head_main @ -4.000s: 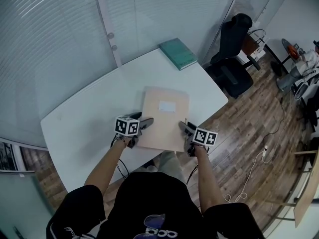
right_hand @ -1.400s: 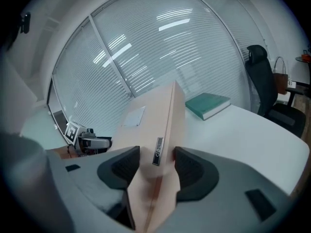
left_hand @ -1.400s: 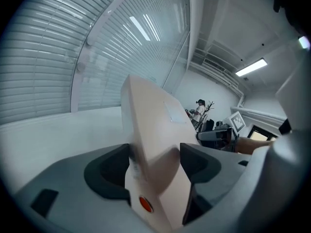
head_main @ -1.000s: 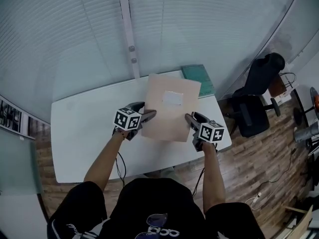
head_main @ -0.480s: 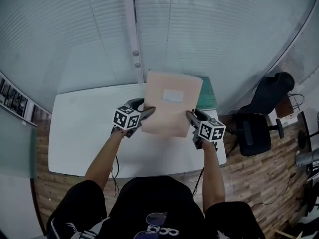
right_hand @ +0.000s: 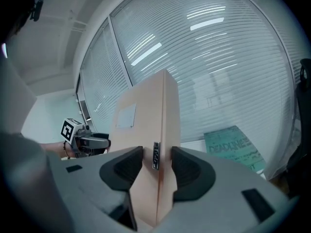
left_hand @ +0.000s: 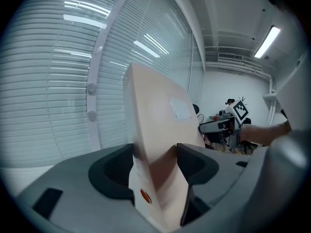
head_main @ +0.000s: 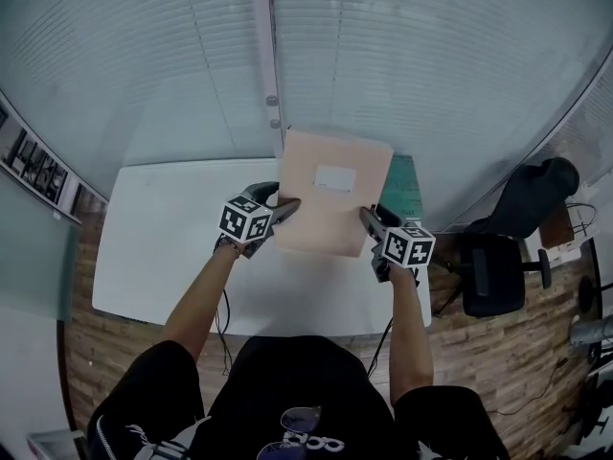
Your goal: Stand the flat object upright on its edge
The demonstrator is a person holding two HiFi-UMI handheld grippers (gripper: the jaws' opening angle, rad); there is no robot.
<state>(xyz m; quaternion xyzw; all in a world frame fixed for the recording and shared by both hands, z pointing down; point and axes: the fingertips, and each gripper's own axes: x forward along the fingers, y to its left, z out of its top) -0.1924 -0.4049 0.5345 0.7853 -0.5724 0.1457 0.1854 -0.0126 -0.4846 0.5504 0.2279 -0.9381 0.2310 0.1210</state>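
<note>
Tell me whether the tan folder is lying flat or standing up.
Raised nearly upright: in both gripper views the folder rises steeply, labelled face showing. Whether its bottom edge rests on the table, cannot tell.

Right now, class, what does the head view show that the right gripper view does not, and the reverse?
Head view only: the person's black shirt and right forearm. Right gripper view only: a metal clasp on the edge of the beige folder, and the word DEADLINE on the teal book. Both: folder, book, window blinds.
</note>
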